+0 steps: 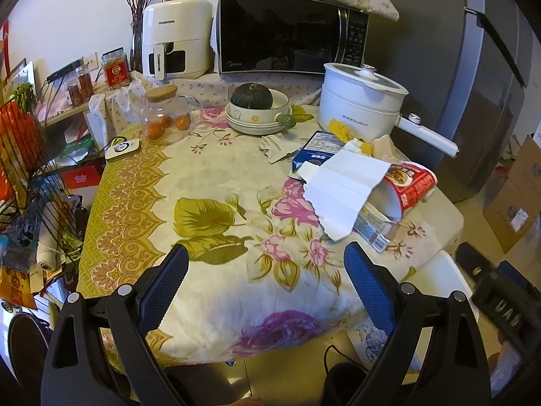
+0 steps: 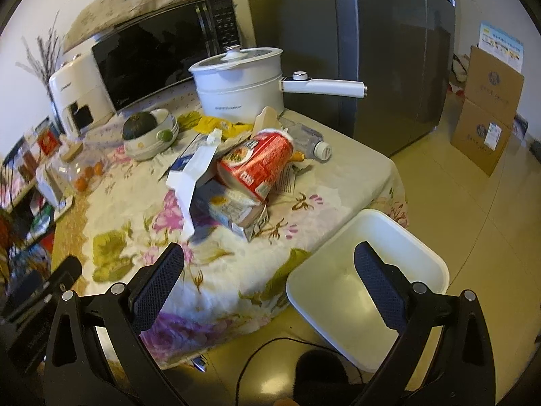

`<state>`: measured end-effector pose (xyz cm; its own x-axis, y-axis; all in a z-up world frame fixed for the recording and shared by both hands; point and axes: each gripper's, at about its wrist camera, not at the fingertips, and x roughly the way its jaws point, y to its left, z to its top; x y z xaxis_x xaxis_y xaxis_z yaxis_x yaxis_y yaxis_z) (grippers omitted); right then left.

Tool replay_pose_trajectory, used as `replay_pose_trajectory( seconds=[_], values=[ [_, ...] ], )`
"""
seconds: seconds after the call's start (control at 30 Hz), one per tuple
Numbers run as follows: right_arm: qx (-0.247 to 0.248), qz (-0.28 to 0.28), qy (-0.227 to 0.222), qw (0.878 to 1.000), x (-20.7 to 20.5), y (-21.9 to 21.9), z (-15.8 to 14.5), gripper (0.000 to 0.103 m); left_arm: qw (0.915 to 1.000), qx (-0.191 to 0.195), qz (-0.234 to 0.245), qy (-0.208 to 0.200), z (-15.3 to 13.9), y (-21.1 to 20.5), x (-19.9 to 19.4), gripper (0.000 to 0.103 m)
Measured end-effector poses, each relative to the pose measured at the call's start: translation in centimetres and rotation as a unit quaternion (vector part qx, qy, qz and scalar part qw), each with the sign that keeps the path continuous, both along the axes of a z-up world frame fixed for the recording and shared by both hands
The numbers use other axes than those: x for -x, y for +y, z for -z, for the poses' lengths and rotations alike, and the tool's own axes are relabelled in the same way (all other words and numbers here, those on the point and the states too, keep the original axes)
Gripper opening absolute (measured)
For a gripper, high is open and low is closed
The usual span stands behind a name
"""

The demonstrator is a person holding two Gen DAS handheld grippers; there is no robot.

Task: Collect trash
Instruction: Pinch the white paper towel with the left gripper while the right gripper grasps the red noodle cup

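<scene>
A heap of trash lies on the right side of the floral tablecloth [image 1: 209, 182]: a red instant-noodle cup [image 1: 410, 184] [image 2: 258, 162] on its side, a torn white carton [image 1: 341, 186] [image 2: 192, 176], a blue box [image 1: 318, 149], a flattened drink carton [image 2: 233, 211], yellow wrappers [image 2: 216, 124] and a clear plastic bottle [image 2: 309, 140]. A white bin [image 2: 368, 280] stands on the floor by the table's near right corner. My left gripper [image 1: 265, 277] is open above the table's near edge, short of the heap. My right gripper [image 2: 268, 270] is open between table corner and bin, holding nothing.
At the back stand a white electric pot [image 1: 361, 96], a microwave [image 1: 290, 34], an air fryer [image 1: 175, 37], stacked bowls with a dark squash [image 1: 252, 96] and a glass jar of oranges [image 1: 167, 116]. A grey fridge [image 2: 389, 50] and cardboard boxes [image 2: 487, 111] stand right; a wire rack [image 1: 30, 155] left.
</scene>
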<state>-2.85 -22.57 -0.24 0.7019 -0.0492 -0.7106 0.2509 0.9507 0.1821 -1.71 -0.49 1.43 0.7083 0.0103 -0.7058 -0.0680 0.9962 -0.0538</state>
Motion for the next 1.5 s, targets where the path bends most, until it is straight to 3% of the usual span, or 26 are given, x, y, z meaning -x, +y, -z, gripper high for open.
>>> replay_pose_trajectory(
  seconds=[0.33, 0.37, 0.47, 0.57, 0.67, 0.9, 1.1, 1.2, 1.27, 1.3, 1.5],
  values=[
    [-0.115, 0.067, -0.001, 0.991, -5.5, -5.0, 0.9, 0.096, 0.9990, 0.008, 0.030, 0.032, 1.7, -1.5, -7.2, 0.092],
    [-0.120, 0.074, 0.000, 0.990, -5.8, -5.4, 1.3, 0.096, 0.9985, 0.006, 0.040, 0.036, 2.0, -2.0, -8.0, 0.097],
    [-0.121, 0.094, 0.002, 0.988, -6.5, -6.3, 2.6, 0.096, 0.9952, 0.012, 0.088, 0.041, 3.0, -3.6, -9.9, 0.097],
    [-0.126, 0.096, 0.018, 0.987, -7.0, -6.8, 3.5, 0.096, 0.9834, 0.041, 0.156, 0.082, 4.8, -5.4, -11.8, 0.097],
    [-0.118, 0.105, 0.012, 0.987, -6.8, -7.2, 3.4, 0.096, 0.9806, -0.001, 0.172, 0.095, 6.2, -7.6, -12.8, 0.097],
    [-0.147, 0.140, 0.013, 0.979, -6.2, -9.9, 3.9, 0.096, 0.9809, -0.113, 0.149, 0.052, 7.5, -11.3, -14.9, 0.097],
    [-0.155, 0.135, 0.019, 0.979, -6.6, -10.0, 4.2, 0.096, 0.9754, -0.167, 0.141, 0.028, 7.7, -12.2, -16.5, 0.094],
    [-0.152, 0.123, 0.022, 0.980, -6.9, -9.6, 4.2, 0.096, 0.9757, -0.161, 0.142, 0.046, 8.1, -12.0, -17.5, 0.066],
    [-0.152, 0.119, 0.024, 0.981, -7.0, -9.4, 4.3, 0.096, 0.9769, -0.149, 0.140, 0.060, 8.4, -11.6, -17.9, 0.035],
    [-0.154, 0.117, 0.025, 0.981, -7.0, -9.4, 4.4, 0.096, 0.9777, -0.144, 0.137, 0.068, 8.5, -11.3, -18.1, 0.025],
    [-0.179, 0.111, 0.033, 0.977, -7.3, -9.7, 5.0, 0.096, 0.9877, -0.087, 0.126, 0.031, 7.1, -8.5, -17.1, 0.005]
  ],
)
